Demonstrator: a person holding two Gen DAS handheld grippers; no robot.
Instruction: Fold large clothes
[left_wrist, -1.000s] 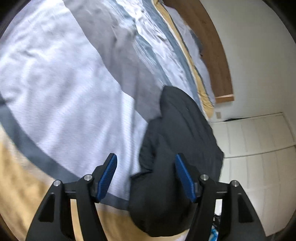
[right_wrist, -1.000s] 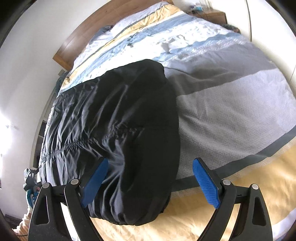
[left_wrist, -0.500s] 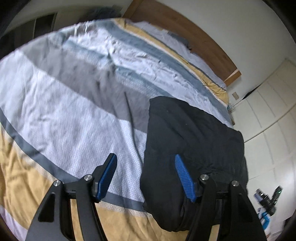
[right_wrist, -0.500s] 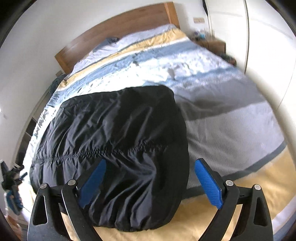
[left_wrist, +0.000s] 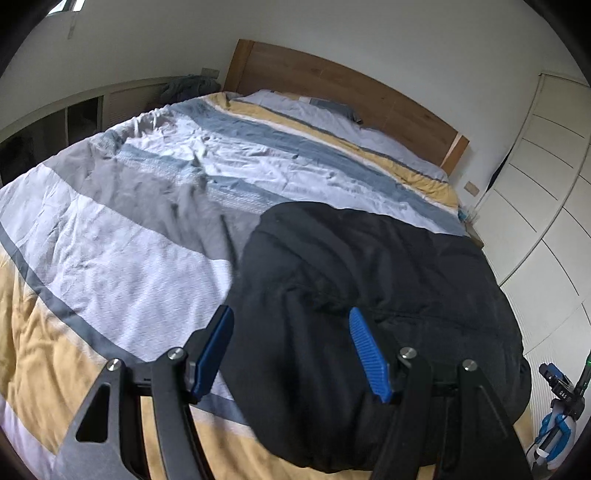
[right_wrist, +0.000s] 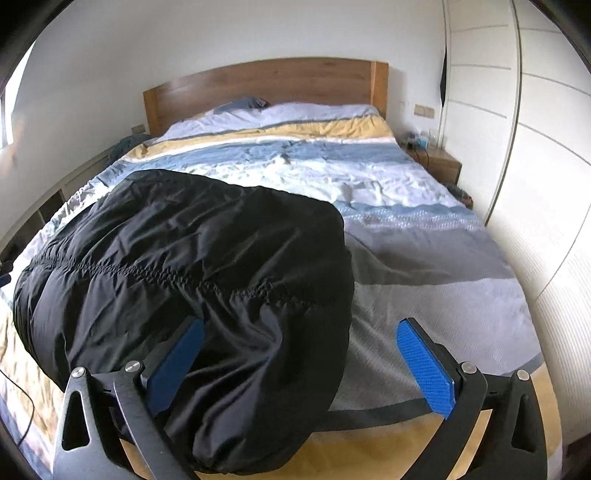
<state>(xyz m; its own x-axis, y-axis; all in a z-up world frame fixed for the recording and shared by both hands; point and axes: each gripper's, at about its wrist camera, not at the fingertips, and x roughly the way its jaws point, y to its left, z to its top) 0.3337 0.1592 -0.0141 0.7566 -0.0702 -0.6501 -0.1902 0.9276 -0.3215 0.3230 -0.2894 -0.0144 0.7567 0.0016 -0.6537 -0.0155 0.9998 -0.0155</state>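
Note:
A black puffy jacket (left_wrist: 369, 295) lies folded in a thick bundle on the striped bed cover, near the foot of the bed. It also shows in the right wrist view (right_wrist: 192, 280). My left gripper (left_wrist: 291, 350) is open and empty, raised above the jacket's left near edge. My right gripper (right_wrist: 299, 365) is open and empty, raised above the jacket's right near corner. Neither gripper touches the cloth.
The bed cover (left_wrist: 129, 236) has white, grey, blue and yellow stripes. A wooden headboard (right_wrist: 266, 85) stands at the far end. White wardrobe doors (right_wrist: 535, 155) stand beside the bed. A wooden nightstand (right_wrist: 436, 162) sits beside the headboard.
Both grippers have lifted and tilted up away from the jacket, so more of the bed and headboard shows. The jacket has stayed in place. Both jaws stay open.

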